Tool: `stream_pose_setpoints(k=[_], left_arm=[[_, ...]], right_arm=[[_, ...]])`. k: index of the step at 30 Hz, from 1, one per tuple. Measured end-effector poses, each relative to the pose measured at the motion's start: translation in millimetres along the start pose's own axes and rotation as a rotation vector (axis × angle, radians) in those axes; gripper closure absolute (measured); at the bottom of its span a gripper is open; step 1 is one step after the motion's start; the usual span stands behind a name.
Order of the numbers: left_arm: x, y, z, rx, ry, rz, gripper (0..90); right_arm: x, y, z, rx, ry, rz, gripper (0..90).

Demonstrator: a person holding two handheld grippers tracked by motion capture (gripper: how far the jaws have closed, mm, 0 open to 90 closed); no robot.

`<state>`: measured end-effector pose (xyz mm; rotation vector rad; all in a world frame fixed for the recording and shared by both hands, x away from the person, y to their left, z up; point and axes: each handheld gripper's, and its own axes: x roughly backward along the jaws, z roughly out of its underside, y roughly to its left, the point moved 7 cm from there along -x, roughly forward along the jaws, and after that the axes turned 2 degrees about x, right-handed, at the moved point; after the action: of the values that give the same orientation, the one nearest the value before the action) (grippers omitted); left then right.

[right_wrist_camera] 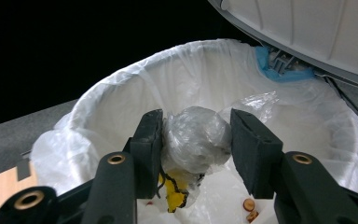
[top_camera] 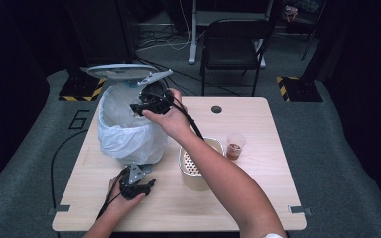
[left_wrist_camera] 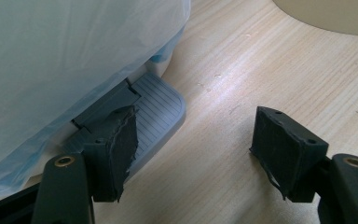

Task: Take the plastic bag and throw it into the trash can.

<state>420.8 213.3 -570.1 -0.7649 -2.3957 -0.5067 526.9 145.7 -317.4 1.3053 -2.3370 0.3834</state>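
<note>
Bin, lined and lid-up at the high view's upper left, was ready, the left gripper, jaws apart, at its pedal, while the right gripper clamped a plastic wad over the opening, release seemingly remaining.

- My left hand-held gripper: black body, grey three-cornered plate on top, black cable trailing off the near edge.
- Its pads: black, ribbed, edges frayed; brass-coloured screw in each black jaw arm.
- My right hand-held gripper: black, black cable along my forearm; same brass screws.
- Forearms bare; white sleeve edge at right elbow.
</note>
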Motion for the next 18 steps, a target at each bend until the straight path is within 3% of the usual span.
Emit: stream_pose_setpoints(k=[1,4,9,14,18], left_arm=[[0.0,0.2,0.0,-0.002,0.000,-0.001,31.0],[0.0,0.3,-0.1,-0.003,0.000,-0.001,31.0],[0.0,-0.1,0.0,0.002,0.000,0.001,31.0],[-0.1,-0.2,0.0,0.003,-0.001,0.001,31.0],[-0.1,-0.4,0.0,0.005,-0.002,0.000,31.0]], right_arm=[[-4.0,0.9,0.7,-0.002,-0.007,0.007,47.8],[-6.1,2.0,0.9,-0.005,-0.018,0.013,42.2],[0.1,2.2,2.6,0.010,-0.020,0.016,42.1],[26.2,-1.2,3.9,0.020,-0.031,0.013,44.2],[56.9,-11.7,11.9,0.029,-0.052,0.036,46.6]])
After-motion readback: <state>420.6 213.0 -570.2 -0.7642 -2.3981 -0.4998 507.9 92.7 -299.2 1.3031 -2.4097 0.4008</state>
